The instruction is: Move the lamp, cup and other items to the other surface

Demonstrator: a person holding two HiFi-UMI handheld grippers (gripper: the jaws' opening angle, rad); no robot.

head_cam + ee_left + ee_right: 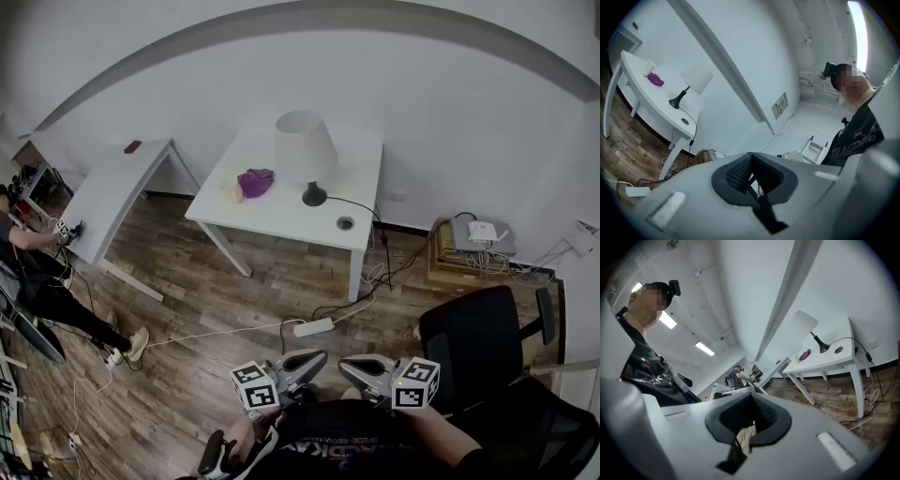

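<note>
Both grippers are hanging low, close against the person's body, and nothing is being carried. The left gripper (pixel 314 361) is showing its dark pads pressed together on nothing, and the right gripper (pixel 352 367) is doing the same, jaws closed and empty, the two tips facing each other. That is reading as a resting pose, with the work waiting well apart across the floor. The lamp (pixel 305 150) is standing upright on the white table (pixel 281 214), its cord (pixel 361 206) trailing off the edge toward the floor. I judge that cord is going to matter once the lamp gets lifted. Near the lamp, a purple item (pixel 255 181) and a pale cup (pixel 648 68) are sitting close together. The head view is giving the whole layout, including the second table (pixel 112 192) off to the left with a small red item (pixel 132 147) on it, probably the destination. The left gripper view is showing the cup's shape more clearly, side-on. The right gripper view is looking up from low down, taking in the table legs and the ceiling lights (pixel 668 320) that the head view is missing.
</note>
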